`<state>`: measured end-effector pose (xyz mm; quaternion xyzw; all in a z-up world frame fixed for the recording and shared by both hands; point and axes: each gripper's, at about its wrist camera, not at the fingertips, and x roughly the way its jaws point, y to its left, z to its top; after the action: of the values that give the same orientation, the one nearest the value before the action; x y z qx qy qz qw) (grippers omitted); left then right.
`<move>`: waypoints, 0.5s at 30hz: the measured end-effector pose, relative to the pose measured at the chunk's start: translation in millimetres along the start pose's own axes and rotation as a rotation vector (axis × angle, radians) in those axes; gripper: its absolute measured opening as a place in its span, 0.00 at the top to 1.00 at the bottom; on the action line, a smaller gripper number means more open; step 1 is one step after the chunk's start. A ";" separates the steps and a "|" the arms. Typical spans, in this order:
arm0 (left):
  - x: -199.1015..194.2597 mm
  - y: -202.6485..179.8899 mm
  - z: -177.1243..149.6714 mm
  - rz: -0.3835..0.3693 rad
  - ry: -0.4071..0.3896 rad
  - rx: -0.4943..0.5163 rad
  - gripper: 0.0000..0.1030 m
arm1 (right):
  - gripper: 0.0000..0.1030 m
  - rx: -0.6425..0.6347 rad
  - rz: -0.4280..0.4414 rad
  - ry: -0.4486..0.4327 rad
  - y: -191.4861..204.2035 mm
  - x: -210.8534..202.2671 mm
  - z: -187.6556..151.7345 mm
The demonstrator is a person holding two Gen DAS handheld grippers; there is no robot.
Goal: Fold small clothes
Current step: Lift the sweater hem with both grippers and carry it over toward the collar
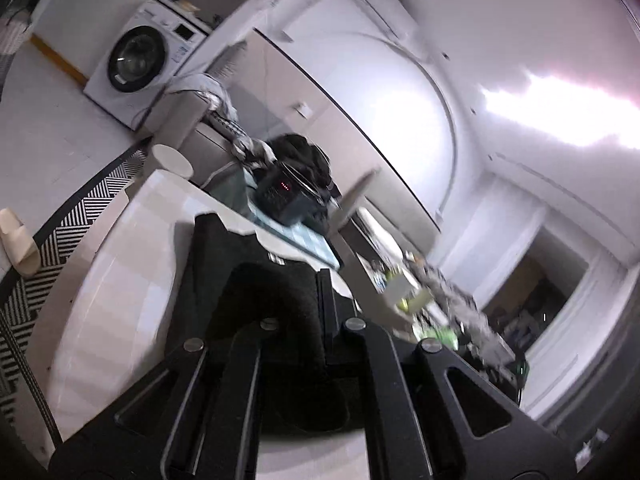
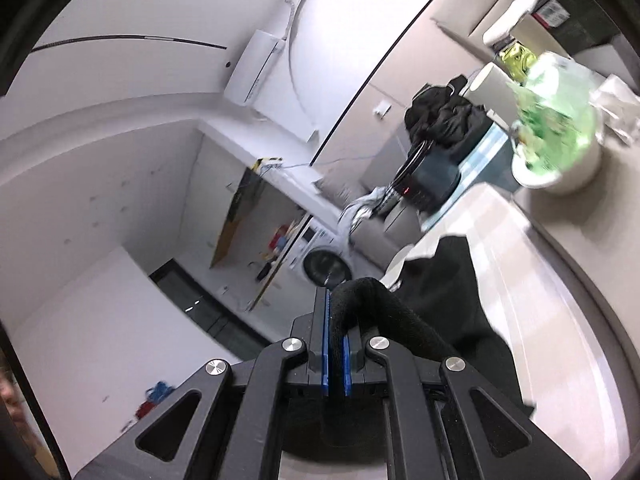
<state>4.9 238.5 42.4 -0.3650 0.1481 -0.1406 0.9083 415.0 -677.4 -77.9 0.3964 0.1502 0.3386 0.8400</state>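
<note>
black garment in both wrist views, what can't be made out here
- Left wrist view: the left gripper fingertips are buried in the black garment.
- Right wrist view: the garment's lower part is hidden behind the right gripper frame.
- Both views: the kind of garment is unclear; it hangs bunched.
- Left wrist view: clutter at right is motion-blurred.

We count one black garment (image 2: 452,292) on the bench (image 2: 532,280), two claws (image 1: 316,300) (image 2: 336,320), one washing machine (image 1: 140,60), one slipper (image 1: 18,244), one air conditioner (image 2: 256,66).
</note>
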 end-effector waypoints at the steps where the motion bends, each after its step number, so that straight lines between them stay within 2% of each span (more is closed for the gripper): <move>1: 16.2 5.4 8.2 0.003 -0.009 -0.020 0.99 | 0.95 0.008 -0.003 -0.005 -1.3 10.4 4.6; 8: 113.6 38.0 45.8 0.043 -0.012 -0.063 0.99 | 0.95 0.047 -0.077 -0.046 -20.2 87.3 41.0; 15: 210.7 72.0 80.1 0.081 0.004 -0.076 0.99 | 0.95 0.103 -0.123 -0.041 -48.3 164.9 79.3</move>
<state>238.4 261.6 11.8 -0.3927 0.1698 -0.0989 0.8984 597.7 -630.7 -61.5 0.4360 0.1741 0.2700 0.8407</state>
